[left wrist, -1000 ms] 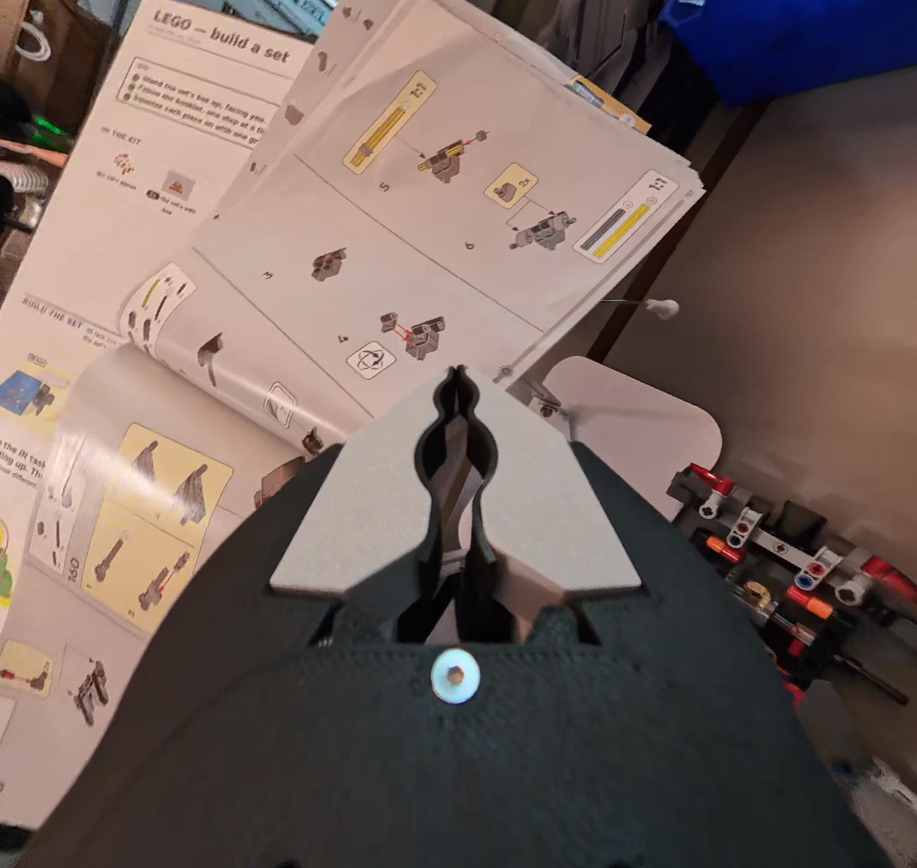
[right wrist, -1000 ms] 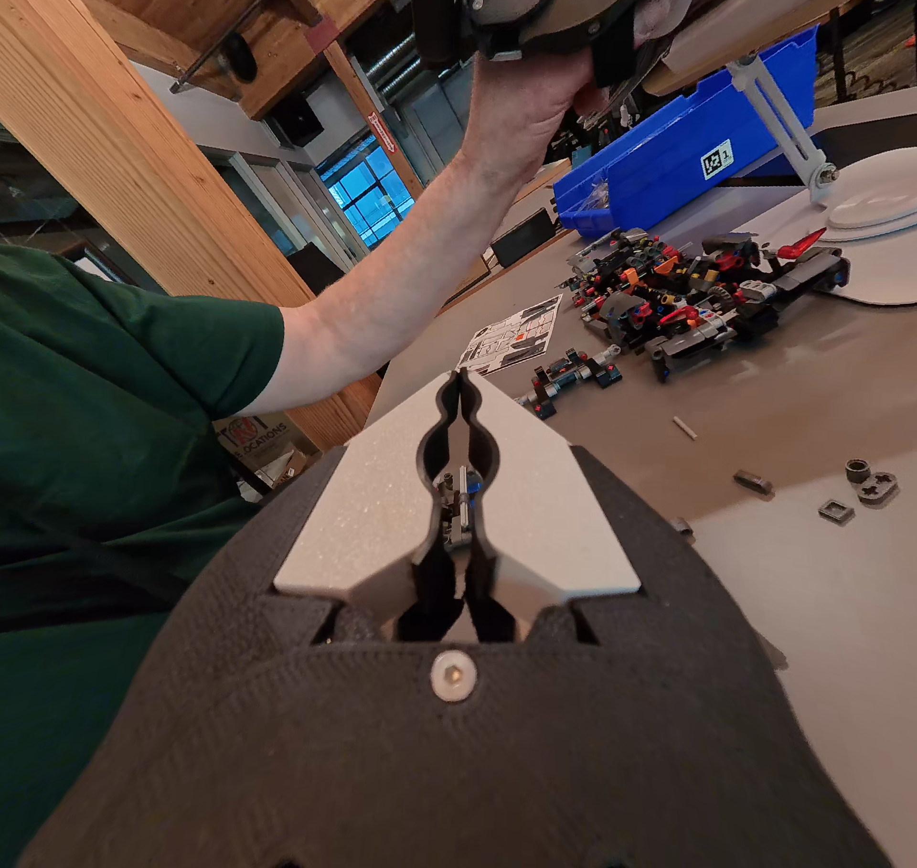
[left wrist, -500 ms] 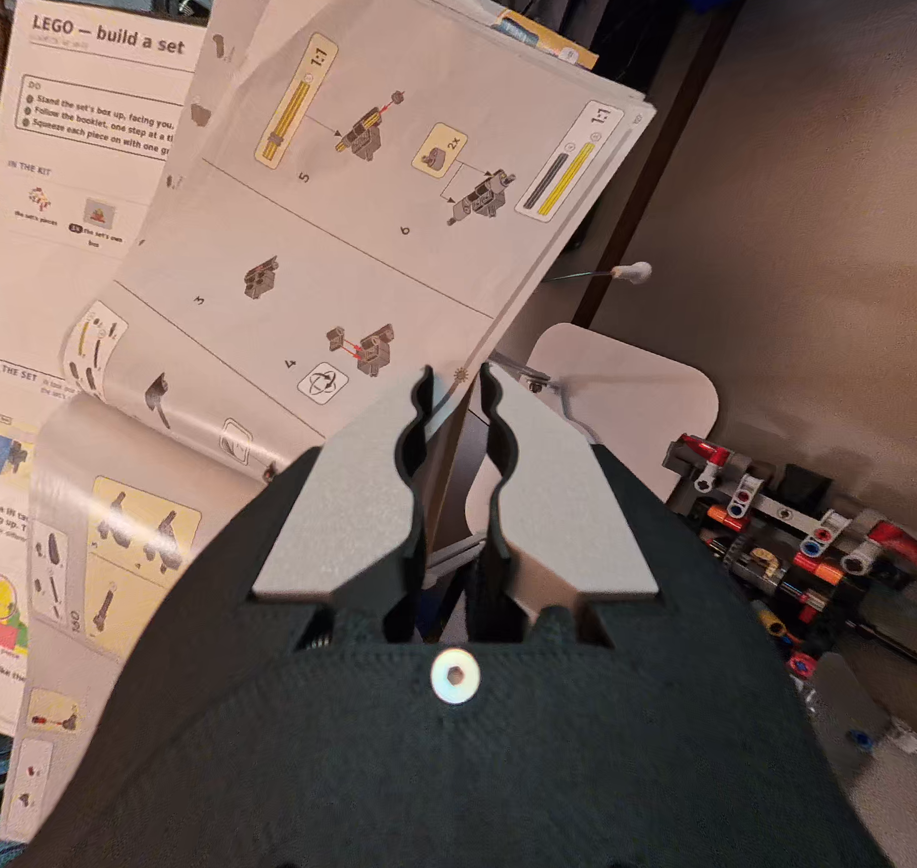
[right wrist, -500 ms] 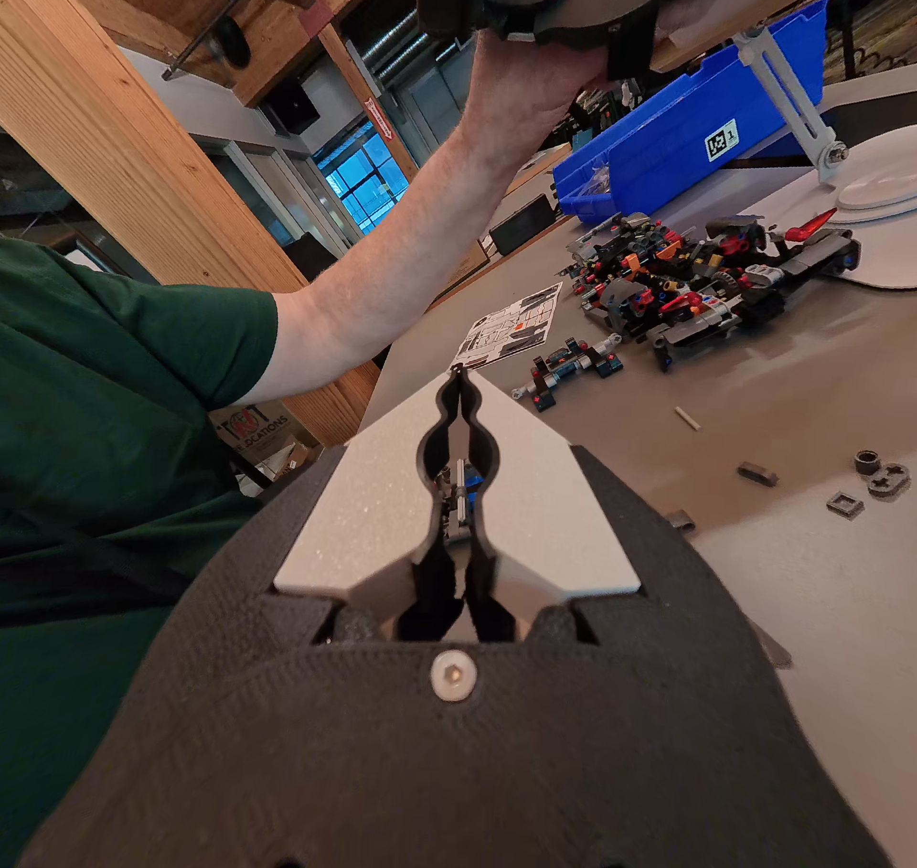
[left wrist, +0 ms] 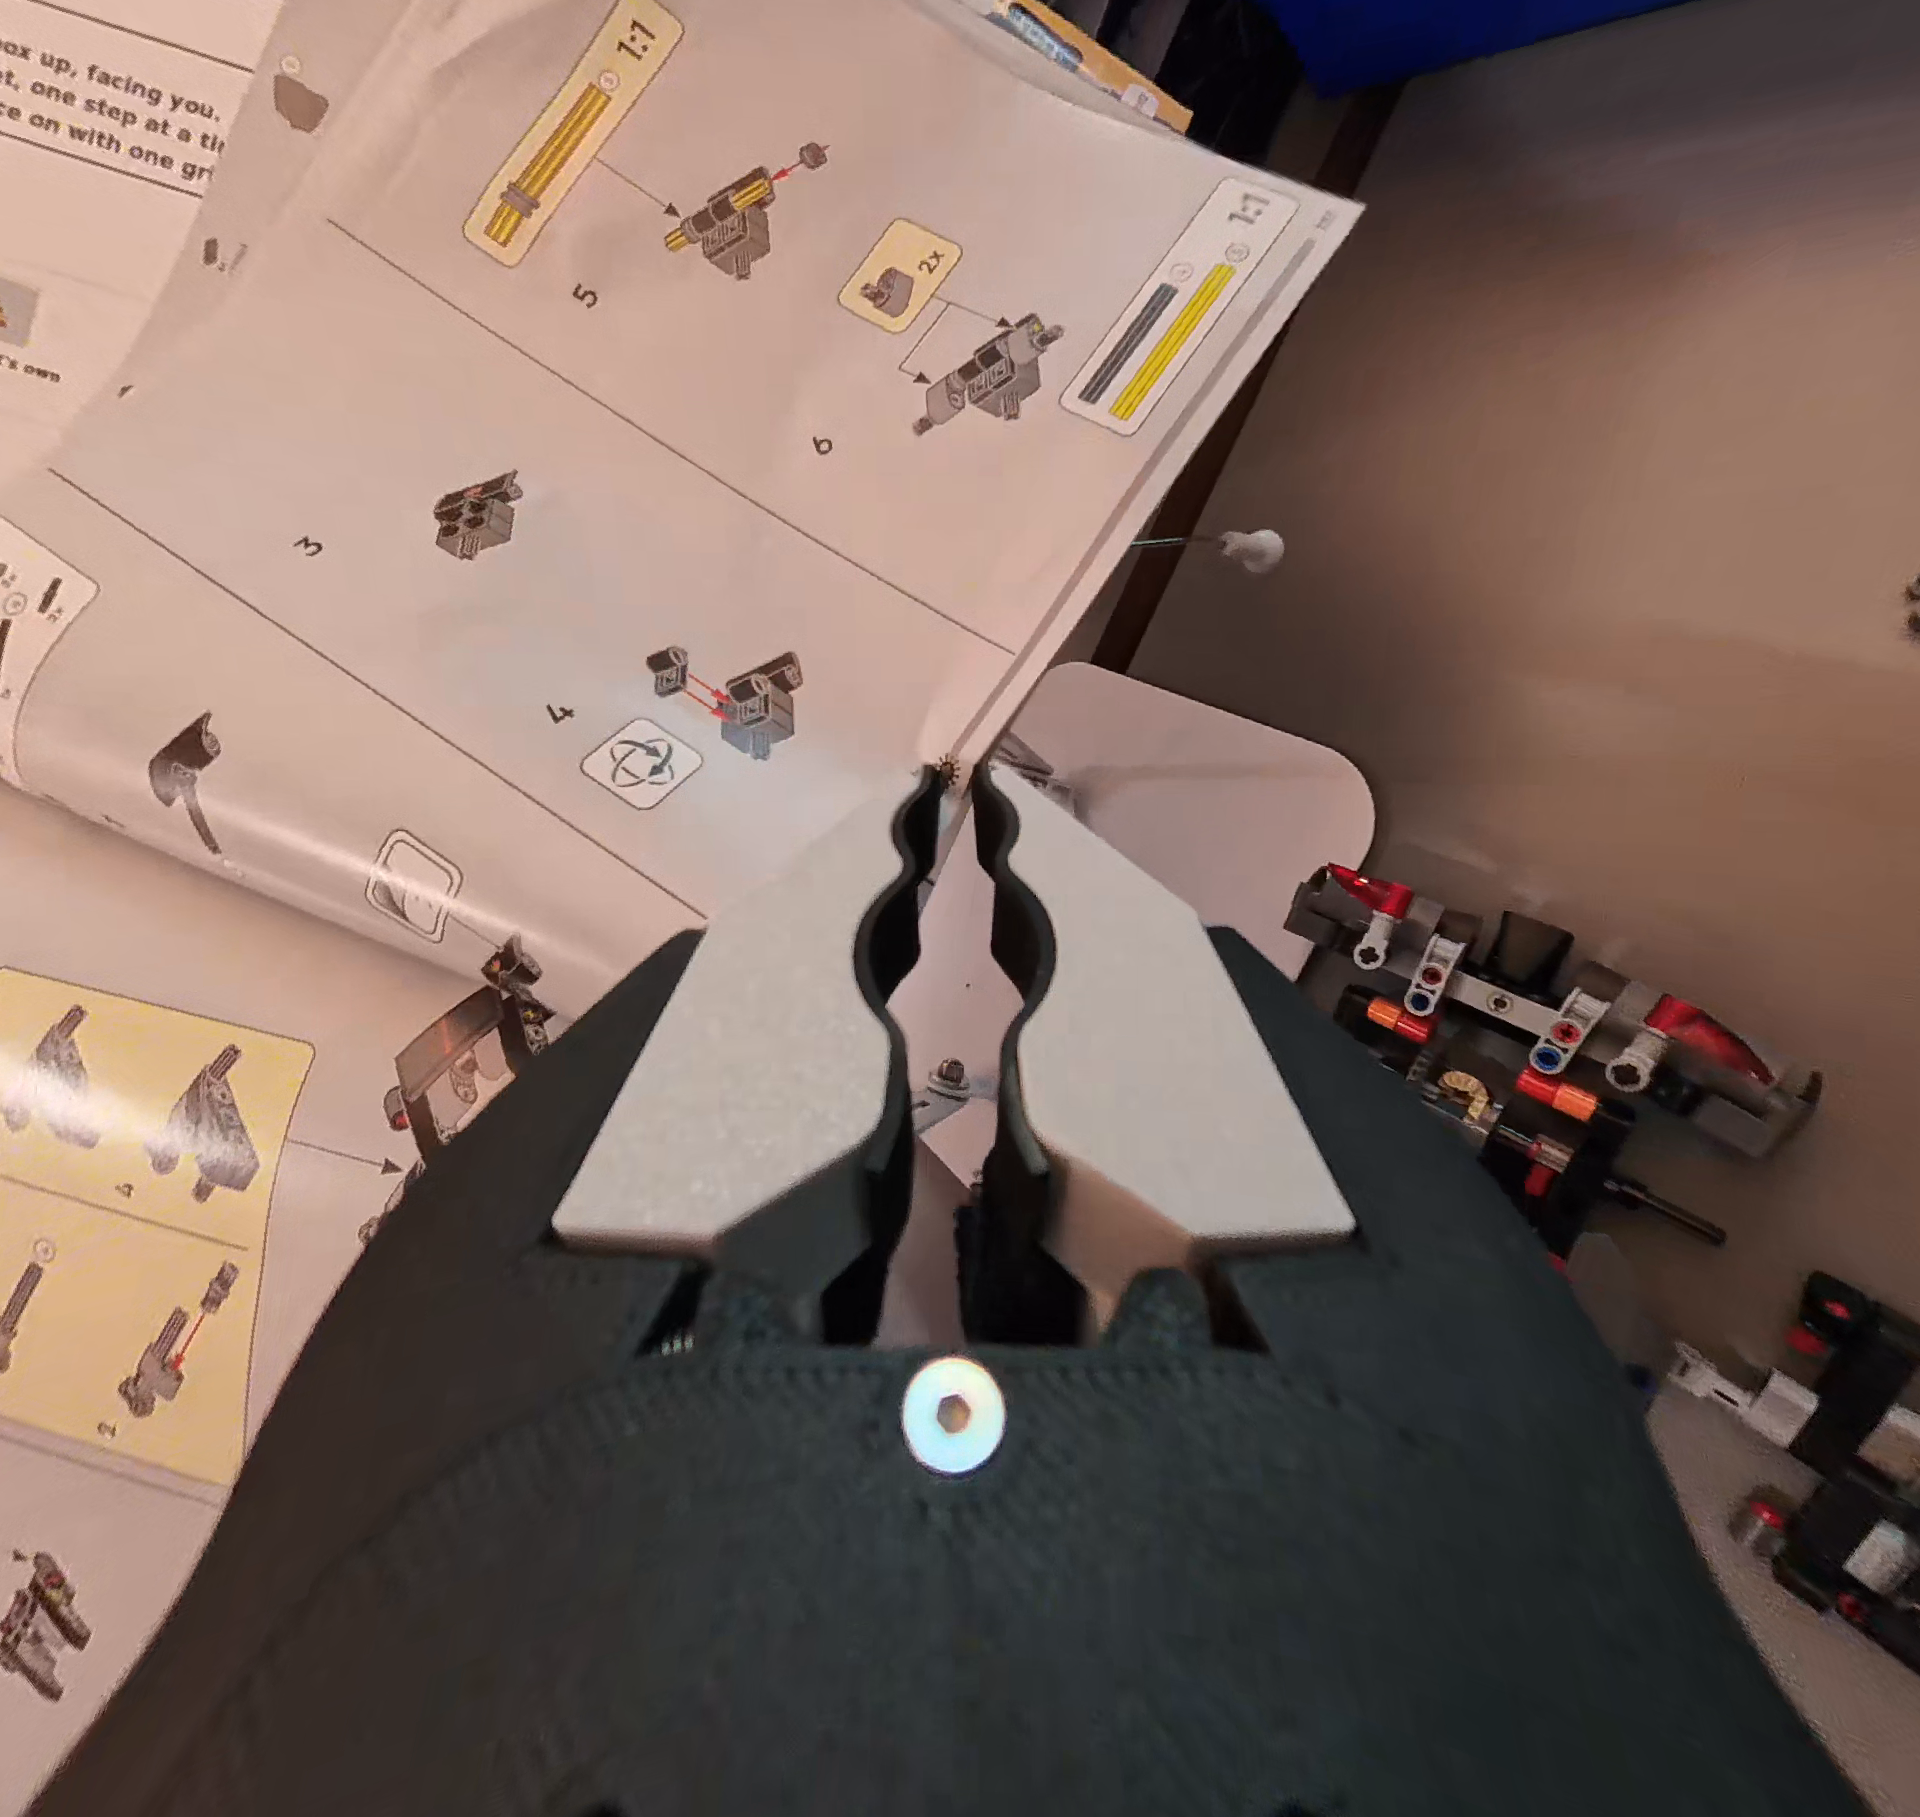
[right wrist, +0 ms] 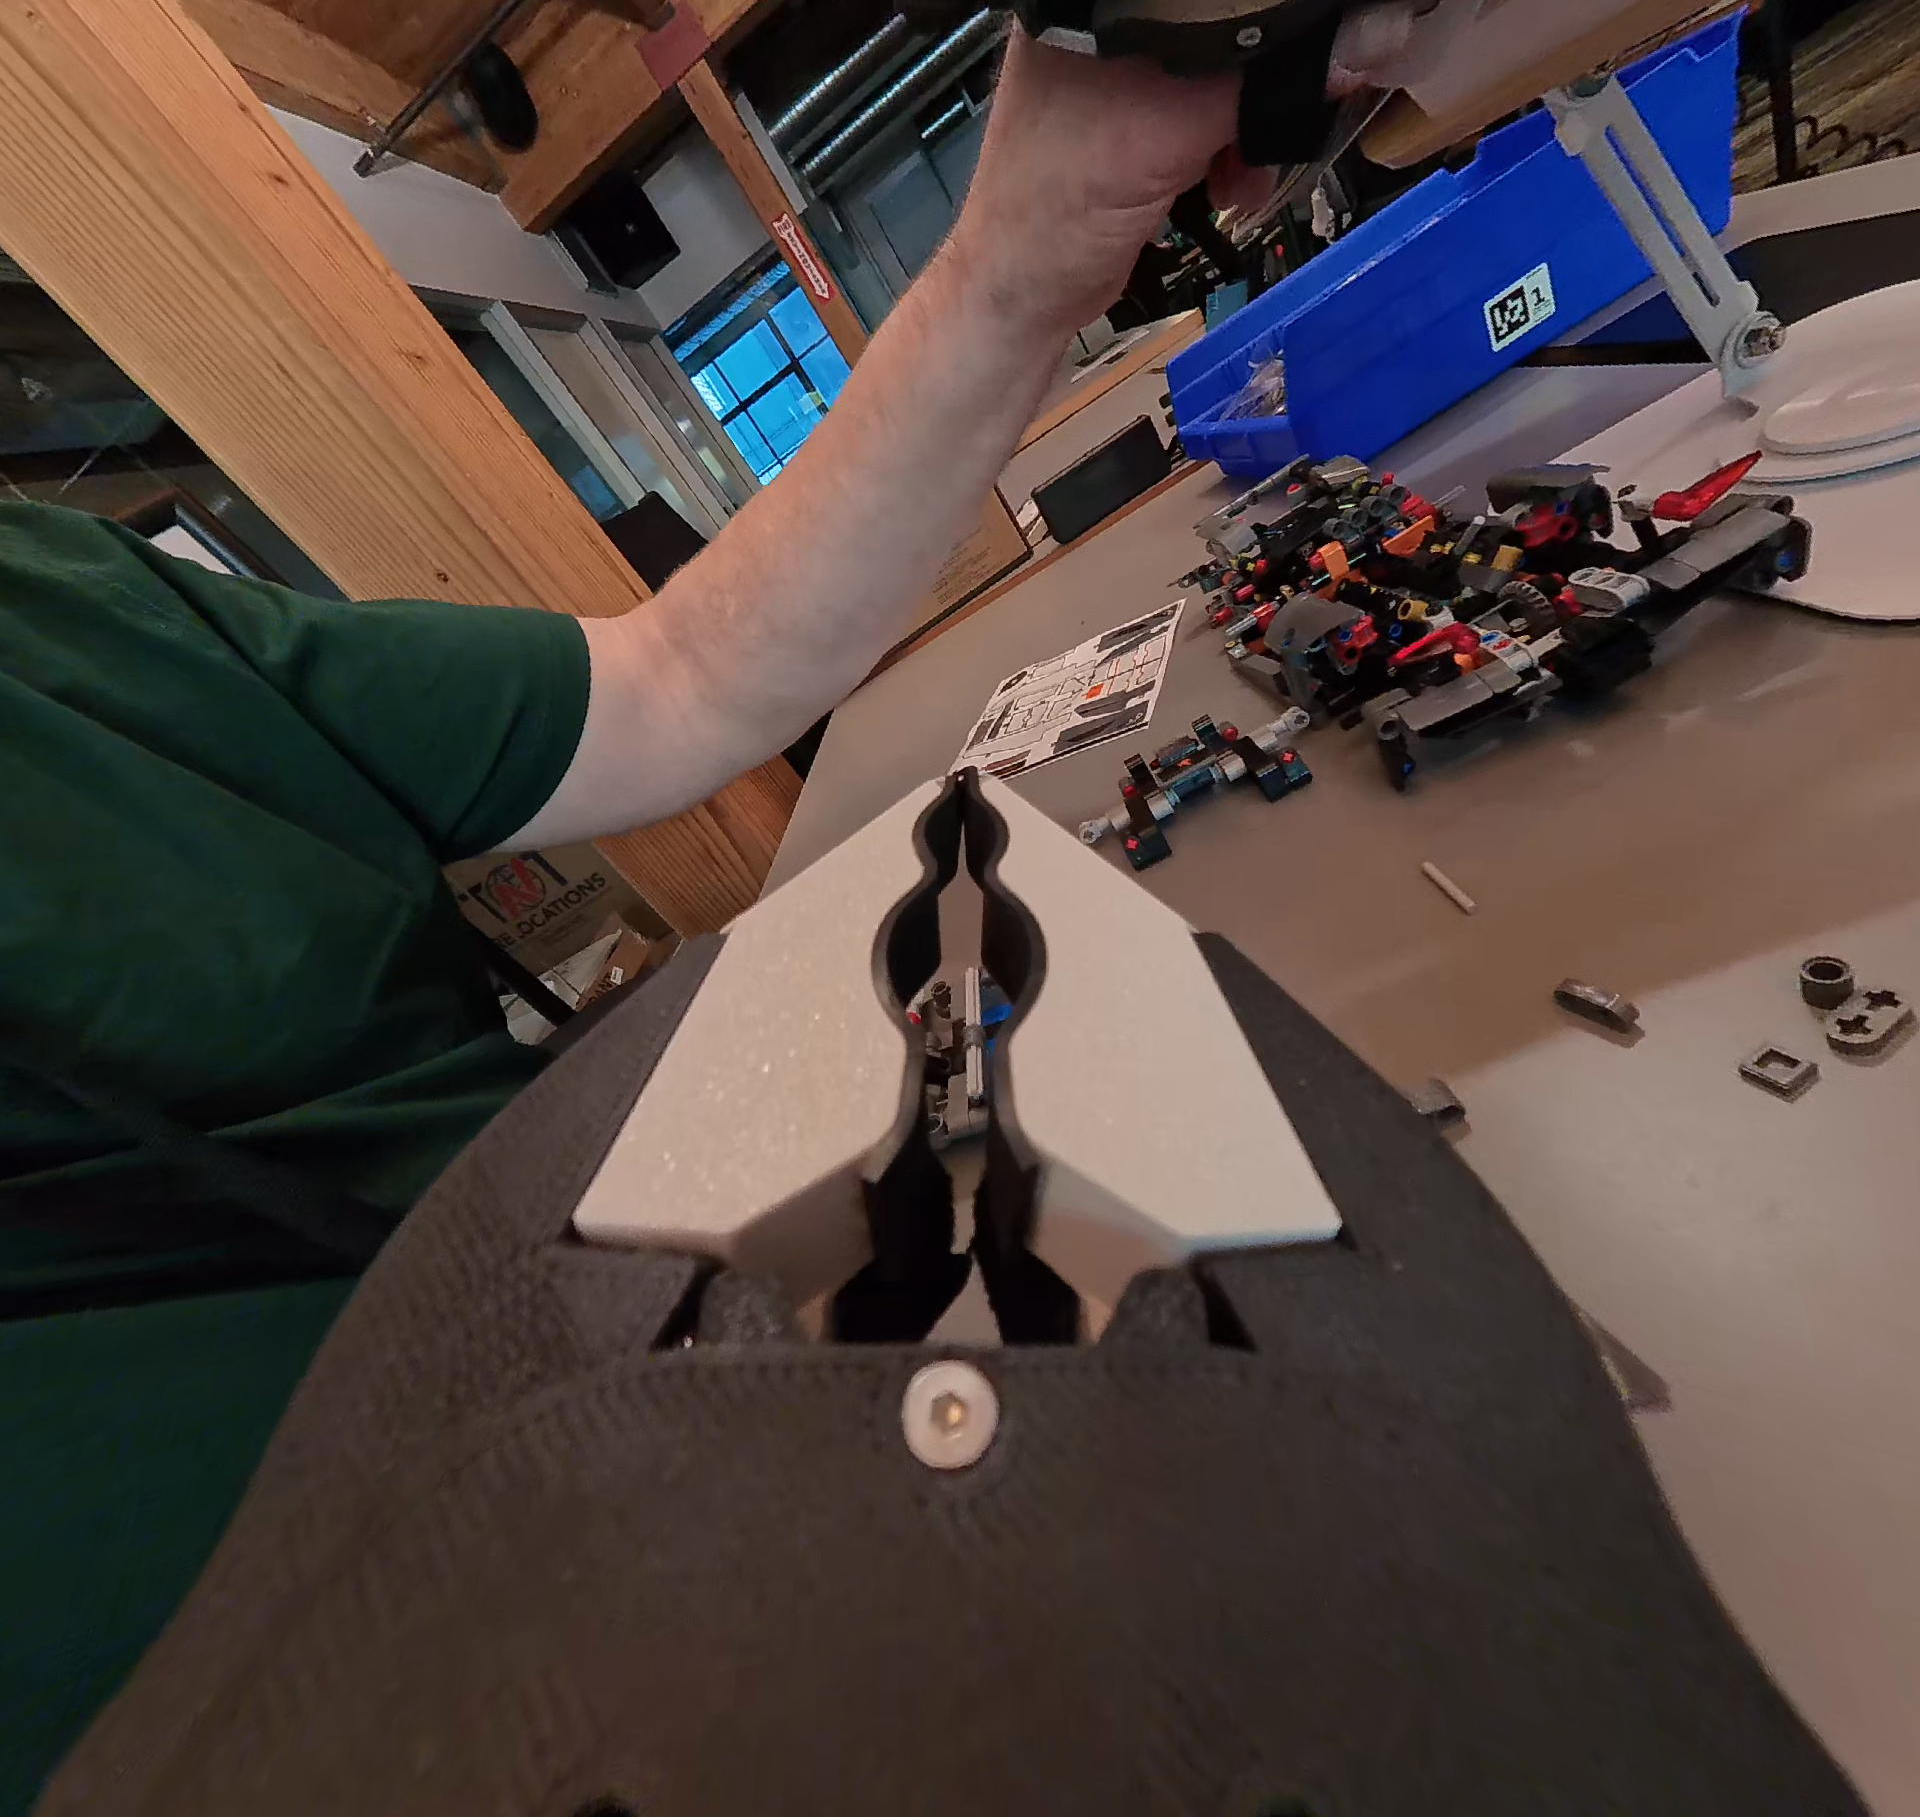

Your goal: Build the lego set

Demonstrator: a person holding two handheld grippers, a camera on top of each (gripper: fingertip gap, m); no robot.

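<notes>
In the left wrist view my left gripper (left wrist: 953, 780) is raised at the instruction booklet (left wrist: 623, 417), which stands open on a white stand (left wrist: 1195, 801). Its jaws stand slightly apart, with the page's lower right corner at the gap between the tips. My right gripper (right wrist: 961, 780) is shut on a small grey, red and blue lego subassembly (right wrist: 961, 1050), seen deep between the jaws, and held above the grey table. The partly built lego model (right wrist: 1455, 614) lies on the table ahead of it; it also shows in the left wrist view (left wrist: 1538, 1050).
A small black and blue subassembly (right wrist: 1205, 780), a sticker sheet (right wrist: 1081, 692), a tan pin (right wrist: 1447, 886) and loose grey pieces (right wrist: 1849, 1014) lie on the table. A blue bin (right wrist: 1455, 313) stands behind. A person's arm (right wrist: 831, 520) holds the left gripper high. About 25 cm separates my left fingertips from my right.
My left gripper opened from shut, moved closer to the booklet page, and its jaws have narrowed around the page corner. My right gripper stays shut on the subassembly, nearly still.
</notes>
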